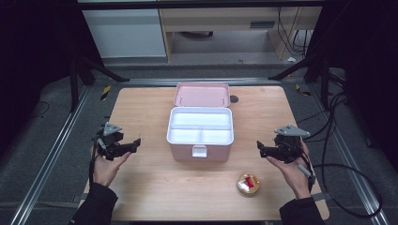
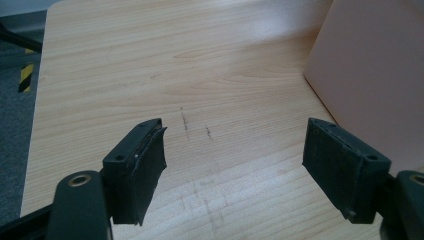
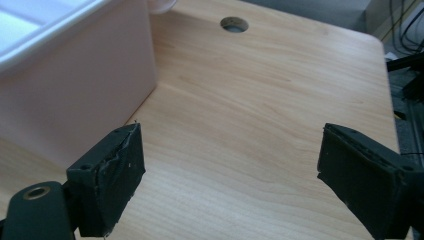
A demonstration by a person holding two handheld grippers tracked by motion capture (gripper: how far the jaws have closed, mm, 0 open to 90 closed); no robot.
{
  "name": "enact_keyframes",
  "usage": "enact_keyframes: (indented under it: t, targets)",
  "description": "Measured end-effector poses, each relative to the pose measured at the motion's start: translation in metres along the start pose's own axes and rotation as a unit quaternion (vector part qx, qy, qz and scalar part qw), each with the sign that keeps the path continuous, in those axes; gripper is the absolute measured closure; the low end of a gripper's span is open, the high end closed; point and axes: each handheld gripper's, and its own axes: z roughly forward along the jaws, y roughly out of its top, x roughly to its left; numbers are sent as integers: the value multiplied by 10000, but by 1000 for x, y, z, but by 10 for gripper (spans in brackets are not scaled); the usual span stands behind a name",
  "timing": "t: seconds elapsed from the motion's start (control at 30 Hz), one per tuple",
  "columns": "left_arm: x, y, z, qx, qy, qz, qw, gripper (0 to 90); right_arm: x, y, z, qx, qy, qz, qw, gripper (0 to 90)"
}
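Both tongs, left (image 1: 136,142) and right (image 1: 259,146), stand wide and empty; pink box (image 1: 200,140) lies open, round tin (image 1: 248,184) not yet stowed.

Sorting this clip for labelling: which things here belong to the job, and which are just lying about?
In the job:
- pink box, lid open
- small round tin
- left tool, open
- right tool, open

Lying about:
- cables beside the table

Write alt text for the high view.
An open pink plastic box with a white divided tray sits mid-table on a light wooden table, flanked by the open, empty left gripper and right gripper. A small round gold tin lies near the right hand.
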Motion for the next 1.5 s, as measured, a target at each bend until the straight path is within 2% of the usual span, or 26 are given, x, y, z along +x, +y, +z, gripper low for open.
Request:
enact_keyframes:
  t: [0.2, 0.37, 0.5, 0.67, 0.93, 1.13, 1.27, 1.5]
  targets:
    - [-2, -4, 0, 30, -42, 24, 10000, 241, 13, -2, 2, 235, 119, -134, 9996, 109]
    - [-1, -7, -2, 47, -109, 99, 9999, 242, 21, -4, -1, 303, 185, -76, 9993, 110]
    - [3, -10, -6, 11, -141, 127, 9998, 244, 32, -5, -6, 376, 321, 66, 9988, 115]
    - [2, -12, -7, 89, -119, 102, 9998, 246, 44, -9, -2, 587, 449, -148, 9972, 117]
    - [3, -12, -10, 72, -102, 178, 9998, 246, 55, -19, -3, 820, 529, -151, 9951, 115]
    - [5, -15, -11, 116, -88, 117, 9998, 246, 65, -29, -4, 1028, 613, -313, 9923, 115]
    - [5, -14, -11, 75, -79, 167, 9998, 246, 73, -37, -4, 1206, 738, -441, 9890, 116]
    - [4, -14, -12, 106, -82, 153, 9998, 246, 81, -51, -2, 1540, 876, -518, 9828, 118]
